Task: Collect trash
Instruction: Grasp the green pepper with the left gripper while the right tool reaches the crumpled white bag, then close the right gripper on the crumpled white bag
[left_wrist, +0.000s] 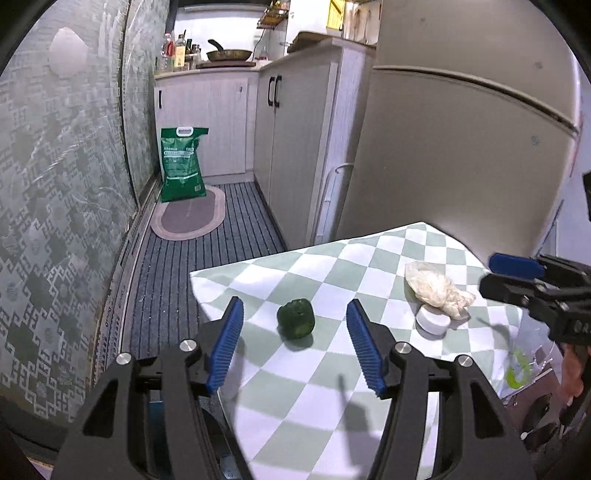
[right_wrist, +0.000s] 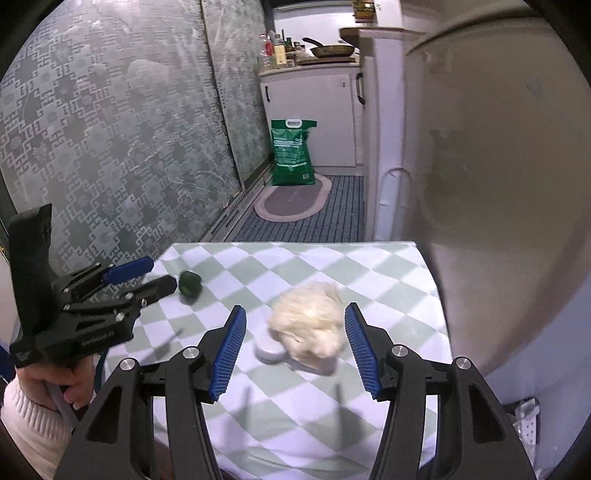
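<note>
A small table under a green-and-white checked cloth (left_wrist: 325, 391) (right_wrist: 295, 424) carries three items. A dark green crumpled lump (left_wrist: 296, 318) (right_wrist: 190, 282) lies near the cloth's left edge. My left gripper (left_wrist: 295, 302) is open, its blue pads either side of the lump without touching it. A crumpled whitish wad (left_wrist: 437, 288) (right_wrist: 310, 325) rests partly on a white round cap (left_wrist: 432, 321) (right_wrist: 269, 350). My right gripper (right_wrist: 295, 307) is open around the wad, apart from it. Each gripper also shows in the other view: the right gripper (left_wrist: 513, 273), the left gripper (right_wrist: 159, 275).
A beige fridge (left_wrist: 461, 147) stands close behind the table on the right. A patterned panel wall (left_wrist: 55, 221) runs along the left. Down the aisle are white cabinets (left_wrist: 295, 147), a green sack (left_wrist: 183, 164) and an oval mat (left_wrist: 188, 218). A hand in a white sleeve (right_wrist: 33, 417) holds the left gripper.
</note>
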